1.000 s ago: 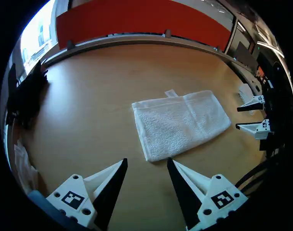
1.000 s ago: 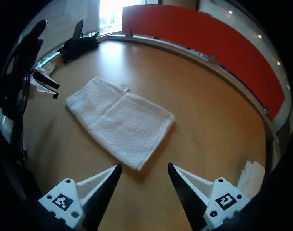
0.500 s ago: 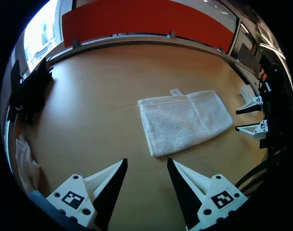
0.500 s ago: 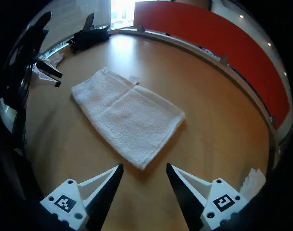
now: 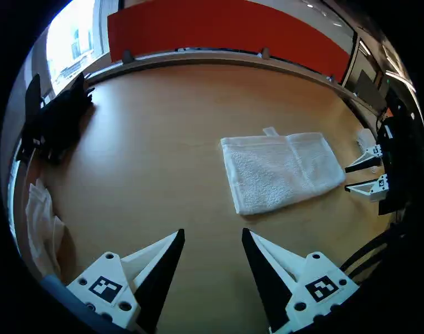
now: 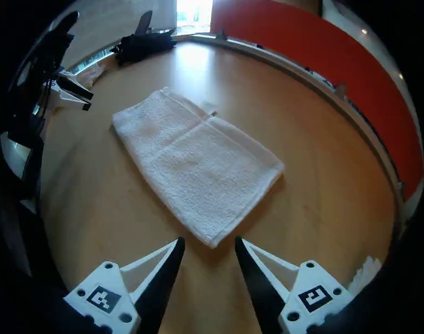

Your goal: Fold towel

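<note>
Towel [image 5: 281,170] lies flat on the tabletop [image 5: 156,156], right of centre in the left gripper view. Left claw [image 5: 212,230] is on the near side, well apart from the towel. Right claw [image 6: 210,239] is at the towel's opposite end, with the nearest corner between its fingertips; contact unclear. Partition [image 5: 223,28] runs along the far edge. Dark bundle [image 5: 59,119] is in the far-left corner. Cloth heap [image 5: 42,228] is on the left edge, nearer than the bundle.
</note>
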Tool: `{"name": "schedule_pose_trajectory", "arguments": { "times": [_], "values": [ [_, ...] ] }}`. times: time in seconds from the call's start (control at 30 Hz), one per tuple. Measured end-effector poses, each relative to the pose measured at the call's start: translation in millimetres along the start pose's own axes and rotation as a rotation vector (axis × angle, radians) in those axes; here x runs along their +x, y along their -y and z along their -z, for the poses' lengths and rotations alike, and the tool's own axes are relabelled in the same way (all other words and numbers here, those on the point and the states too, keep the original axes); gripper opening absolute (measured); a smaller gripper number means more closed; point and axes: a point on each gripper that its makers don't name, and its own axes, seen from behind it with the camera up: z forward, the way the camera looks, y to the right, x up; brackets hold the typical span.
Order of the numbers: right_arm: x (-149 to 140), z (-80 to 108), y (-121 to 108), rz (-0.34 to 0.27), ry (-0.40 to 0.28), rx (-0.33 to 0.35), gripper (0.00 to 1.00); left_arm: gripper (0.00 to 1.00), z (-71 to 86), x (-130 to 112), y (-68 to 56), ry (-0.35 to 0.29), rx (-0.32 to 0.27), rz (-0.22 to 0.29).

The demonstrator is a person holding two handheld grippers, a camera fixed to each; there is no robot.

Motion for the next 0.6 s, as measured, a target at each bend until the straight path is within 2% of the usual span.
{"name": "schedule_pose_trajectory", "arguments": {
  "times": [0.3, 0.6],
  "values": [
    [-0.7, -4.8, 0.0, 0.018, 0.016, 0.017, 0.40, 0.75, 9.0, -15.3, 14.8, 0.011, 0.025, 0.029],
    [-1.6, -6.4, -1.2, 0.019, 0.015, 0.021, 0.07, 0.75, 12.8, -20.7, 21.0, 0.015, 0.038, 0.039]
  ]
}}
